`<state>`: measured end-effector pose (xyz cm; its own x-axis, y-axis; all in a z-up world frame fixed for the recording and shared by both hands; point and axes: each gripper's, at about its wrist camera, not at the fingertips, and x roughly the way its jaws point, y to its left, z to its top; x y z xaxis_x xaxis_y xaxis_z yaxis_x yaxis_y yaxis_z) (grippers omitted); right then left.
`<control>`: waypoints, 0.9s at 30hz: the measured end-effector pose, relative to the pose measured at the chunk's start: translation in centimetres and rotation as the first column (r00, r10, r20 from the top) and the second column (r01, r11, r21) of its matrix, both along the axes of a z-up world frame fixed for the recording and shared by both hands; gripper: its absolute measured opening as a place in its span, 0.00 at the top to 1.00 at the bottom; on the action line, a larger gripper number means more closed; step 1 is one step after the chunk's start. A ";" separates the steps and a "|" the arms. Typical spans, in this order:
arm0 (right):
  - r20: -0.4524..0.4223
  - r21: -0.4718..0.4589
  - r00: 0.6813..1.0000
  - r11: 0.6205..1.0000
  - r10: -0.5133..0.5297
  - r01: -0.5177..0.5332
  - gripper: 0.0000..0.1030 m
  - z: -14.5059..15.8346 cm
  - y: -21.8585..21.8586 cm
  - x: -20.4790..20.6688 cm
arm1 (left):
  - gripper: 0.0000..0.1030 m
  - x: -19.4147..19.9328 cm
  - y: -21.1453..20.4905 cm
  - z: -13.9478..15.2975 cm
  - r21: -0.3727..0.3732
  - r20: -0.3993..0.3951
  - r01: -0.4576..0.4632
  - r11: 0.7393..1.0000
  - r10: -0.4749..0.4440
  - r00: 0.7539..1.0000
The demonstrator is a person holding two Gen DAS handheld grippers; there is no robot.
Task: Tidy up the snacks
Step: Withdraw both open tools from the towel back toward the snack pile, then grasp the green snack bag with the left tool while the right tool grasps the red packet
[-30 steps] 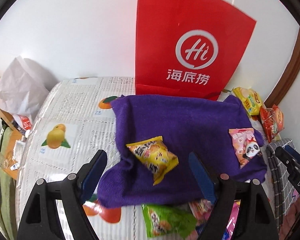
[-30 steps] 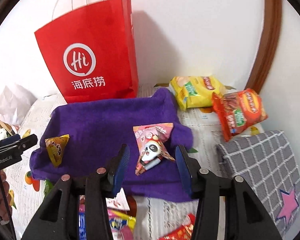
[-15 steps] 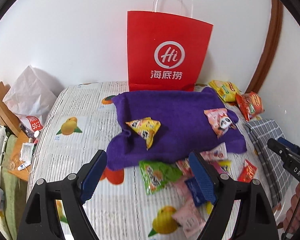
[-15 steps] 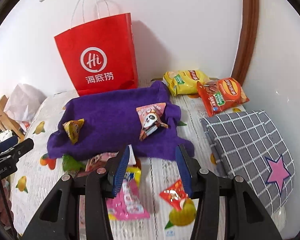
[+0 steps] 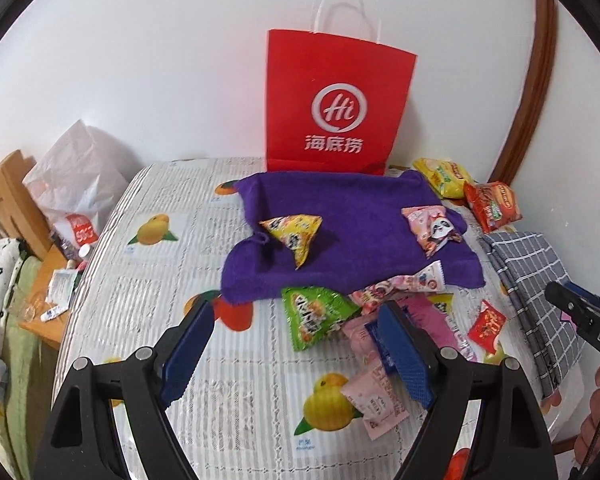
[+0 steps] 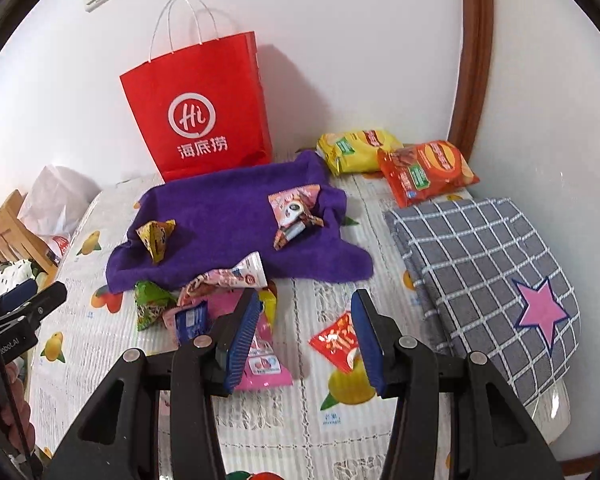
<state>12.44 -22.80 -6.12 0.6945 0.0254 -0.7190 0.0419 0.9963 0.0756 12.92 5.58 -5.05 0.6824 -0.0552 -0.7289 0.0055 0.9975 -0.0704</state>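
**Both grippers empty above the loose snacks**

The left gripper (image 5: 290, 346) is held spread wide, nothing between its jaws — the green snack packet (image 5: 314, 316) lies just beyond on the tabletop (image 5: 140, 280). The right gripper (image 6: 306, 334) is held partly spread, empty; the red snack packet (image 6: 336, 340) lies beneath its gap.

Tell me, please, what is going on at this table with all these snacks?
A person is sorting snacks with two handheld grippers. Both the left gripper and the right gripper are open and empty. A yellow packet and a pink panda packet lie on the purple towel; others sit in a loose pile in front.
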 end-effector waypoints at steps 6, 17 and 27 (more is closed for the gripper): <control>-0.003 -0.008 1.000 1.000 0.008 -0.008 0.53 -1.0 -0.6 -0.4 | 0.19 0.2 1.3 -1.4 -0.049 -0.056 -0.054 0.997 0.051 0.997; -0.105 0.023 0.992 0.998 0.066 -0.064 0.44 -5.8 -0.1 0.7 | 0.19 1.0 1.3 -5.2 -0.039 -0.138 -0.090 0.995 0.084 0.987; -0.113 0.016 0.982 0.988 0.154 -0.153 0.44 -7.2 3.9 2.9 | 0.19 2.5 1.9 -7.1 -0.034 -0.179 -0.076 0.997 0.068 0.982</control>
<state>15.33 -18.89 -13.28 0.5962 0.1307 -0.7921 -0.1029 0.9910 0.0860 15.39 7.47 -12.13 0.5459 -0.0424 -0.8368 -0.0825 0.9911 -0.1041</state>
